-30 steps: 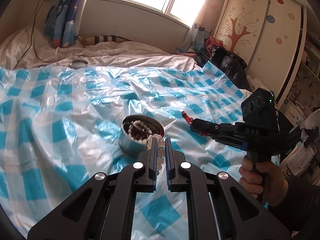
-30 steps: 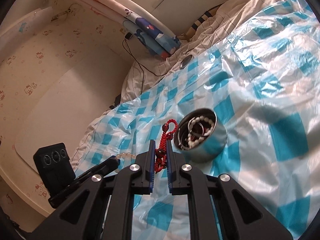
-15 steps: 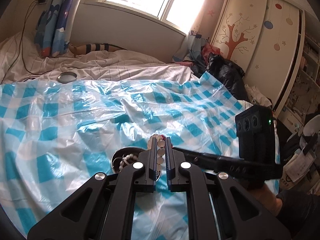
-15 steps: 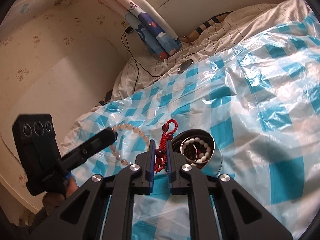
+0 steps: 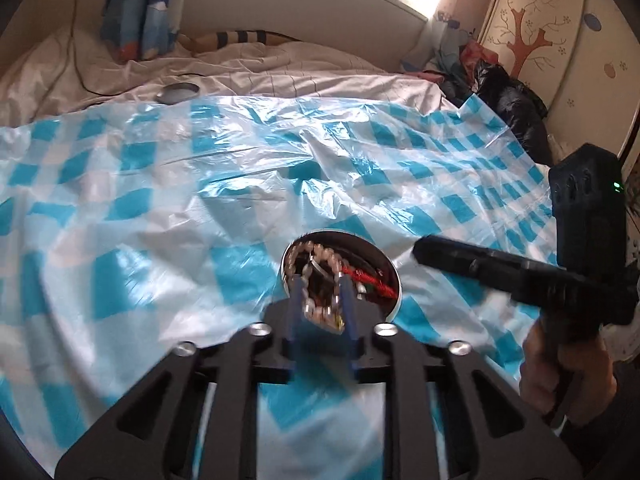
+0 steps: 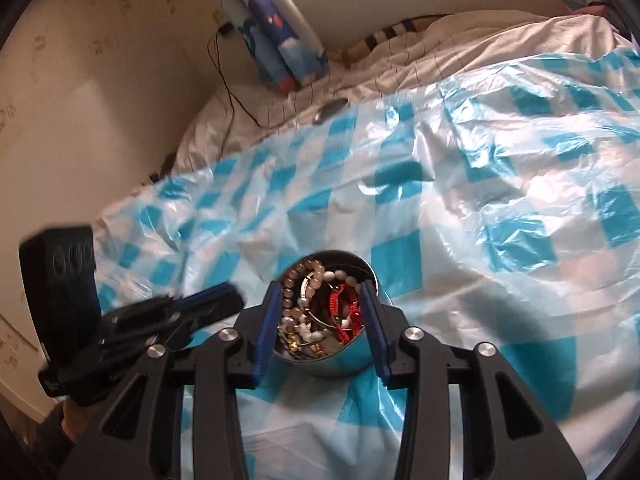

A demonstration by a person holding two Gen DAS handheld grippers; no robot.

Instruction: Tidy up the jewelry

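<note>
Left wrist view: left gripper (image 5: 322, 284) fingers opening over the round metal tin (image 5: 340, 240) on the bed's checked plastic sheet (image 5: 160, 200), pale bead bracelet (image 5: 320, 312) loose between them; right wrist view: right gripper (image 6: 323, 294) fingers opening, nothing gripped, tin (image 6: 340, 364) of pale beads and red cord bracelet (image 6: 344, 312) below.

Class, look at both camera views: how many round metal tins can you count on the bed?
1: the round metal tin sits on the blue checked plastic sheet, holding beads. A flat round object on the bedsheet beyond is possibly its lid.

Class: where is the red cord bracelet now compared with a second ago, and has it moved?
Yes. The red cord bracelet has left the right tongs, whose jaws are opening, and dropped into the metal tin on the checked sheet.
</note>
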